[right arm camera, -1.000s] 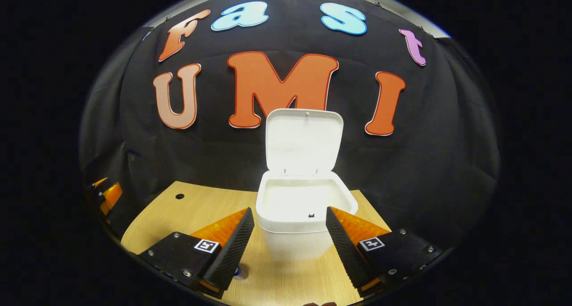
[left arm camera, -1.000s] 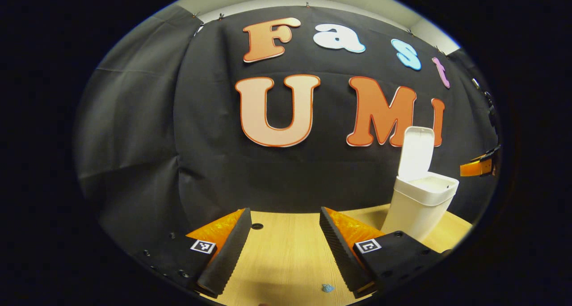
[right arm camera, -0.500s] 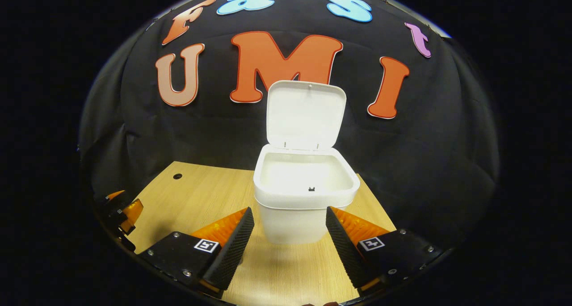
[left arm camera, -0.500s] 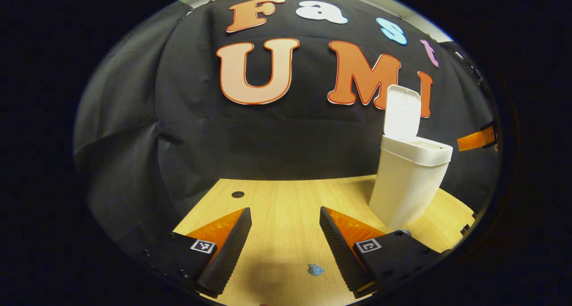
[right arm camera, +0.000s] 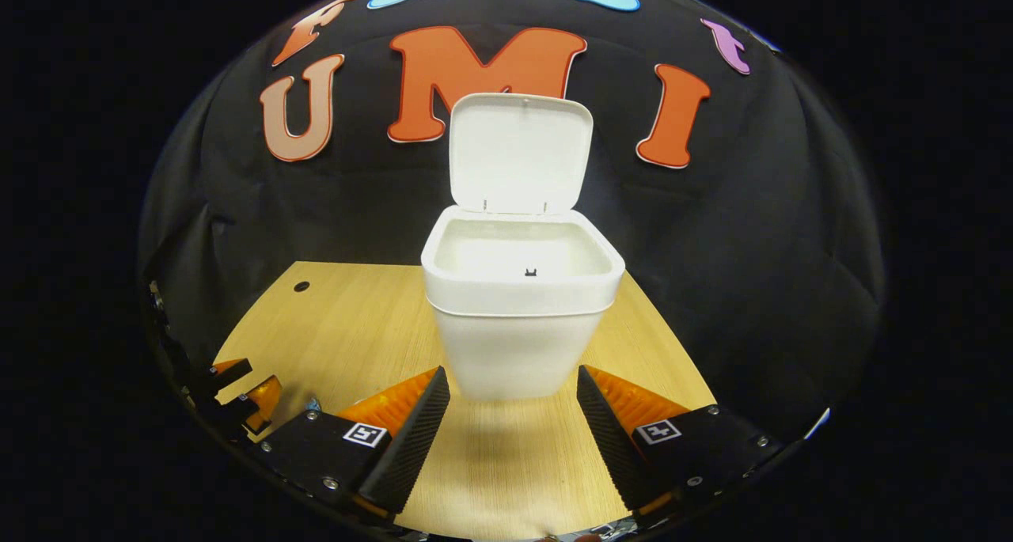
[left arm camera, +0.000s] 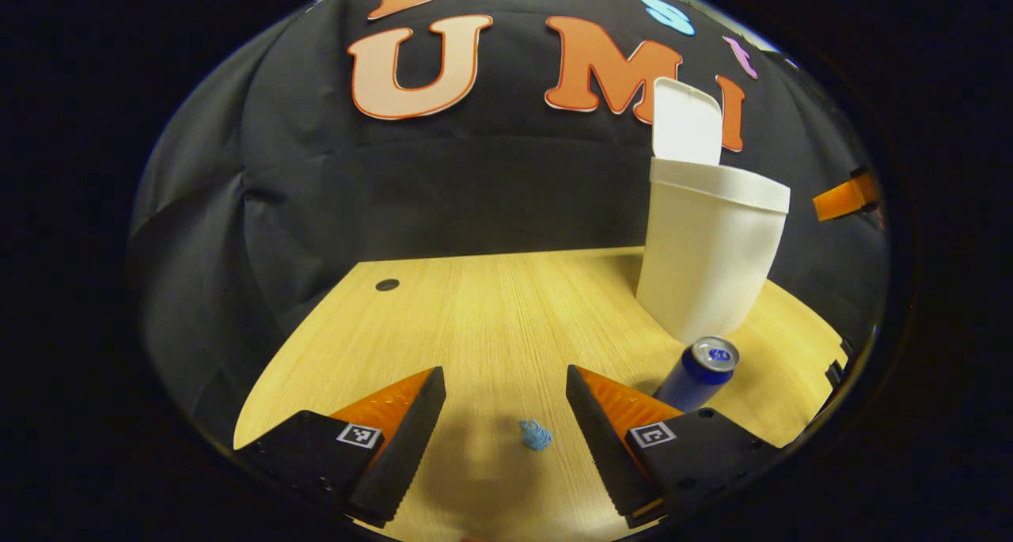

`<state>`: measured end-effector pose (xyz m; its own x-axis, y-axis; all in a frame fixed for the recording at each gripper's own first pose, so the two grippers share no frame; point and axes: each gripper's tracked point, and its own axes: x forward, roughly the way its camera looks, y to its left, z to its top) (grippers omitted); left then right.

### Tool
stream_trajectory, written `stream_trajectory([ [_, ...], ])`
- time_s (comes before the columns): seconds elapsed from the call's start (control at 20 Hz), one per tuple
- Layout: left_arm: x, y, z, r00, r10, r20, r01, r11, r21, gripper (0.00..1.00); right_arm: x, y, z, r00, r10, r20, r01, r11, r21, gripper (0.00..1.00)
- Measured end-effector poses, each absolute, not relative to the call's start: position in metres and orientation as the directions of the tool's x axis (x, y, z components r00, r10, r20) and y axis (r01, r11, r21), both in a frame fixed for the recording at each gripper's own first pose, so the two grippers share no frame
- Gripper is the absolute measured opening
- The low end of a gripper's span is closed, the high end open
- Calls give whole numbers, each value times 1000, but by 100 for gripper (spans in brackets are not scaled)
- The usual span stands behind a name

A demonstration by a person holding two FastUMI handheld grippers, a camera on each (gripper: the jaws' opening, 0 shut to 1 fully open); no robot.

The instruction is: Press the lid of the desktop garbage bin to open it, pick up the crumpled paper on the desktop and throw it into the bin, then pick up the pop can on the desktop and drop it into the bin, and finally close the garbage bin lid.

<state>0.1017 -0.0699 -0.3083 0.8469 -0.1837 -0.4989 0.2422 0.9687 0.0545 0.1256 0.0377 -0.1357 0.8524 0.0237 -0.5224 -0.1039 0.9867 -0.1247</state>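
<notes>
Both grippers have dipped lower over the pale wooden worktop (left arm camera: pixel 491 305), bringing one blue pop can (left arm camera: pixel 698 374) into the left gripper view. One small blue crumpled paper (left arm camera: pixel 536 435) lies between the left gripper's (left arm camera: pixel 505 427) wide-spread, empty fingers. One white plastic garbage bin (right arm camera: pixel 521 308), lid (right arm camera: pixel 518 153) upright, stands ahead of the right gripper (right arm camera: pixel 513 430), whose fingers are also wide apart. Bare worktop stretches left of the bin.

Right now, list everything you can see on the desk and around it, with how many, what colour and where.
White plastic garbage bin: one, white, far right part of the desk, open.
Bin lid: one, white, standing up behind the opening.
Crumpled paper ball: one, blue, small, on the desk between the left gripper's fingers.
Blue pop can: one, blue with a silver top, upright just in front of the bin.
Wooden desk: one, light wood, round hole near its far left corner.
Left gripper: one, open, low over the paper.
Right gripper: one, open, facing the bin.
</notes>
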Motion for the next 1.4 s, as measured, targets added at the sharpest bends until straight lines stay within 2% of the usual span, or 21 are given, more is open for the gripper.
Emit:
stream_trajectory([
  [0.35,96,-88,-370,776,-188,-602,287,955,72,98,118,17,-147,830,-14,-558,-69,990,-127,98],
  [0.65,91,-81,-414,712,-147,-687,259,964,62,99,118,7,-160,804,-32,-594,-55,990,-128,99],
  [0.9,92,-78,-422,703,-140,-697,275,958,85,97,116,6,-166,788,-30,-615,-41,994,-101,99],
  [1.0,94,-79,-422,707,-140,-693,278,956,91,77,114,6,-169,780,-25,-626,-40,995,-89,98],
  [1.05,95,-78,-422,708,-133,-694,275,956,98,70,114,6,-169,776,-21,-630,-39,996,-82,99],
  [1.2,97,-69,-419,713,-103,-693,256,959,122,27,112,6,-170,774,-22,-632,-38,996,-81,98],
  [1.4,91,-74,-411,684,-156,-713,275,960,55,10,113,8,-169,777,-13,-629,-49,995,-81,98],
])
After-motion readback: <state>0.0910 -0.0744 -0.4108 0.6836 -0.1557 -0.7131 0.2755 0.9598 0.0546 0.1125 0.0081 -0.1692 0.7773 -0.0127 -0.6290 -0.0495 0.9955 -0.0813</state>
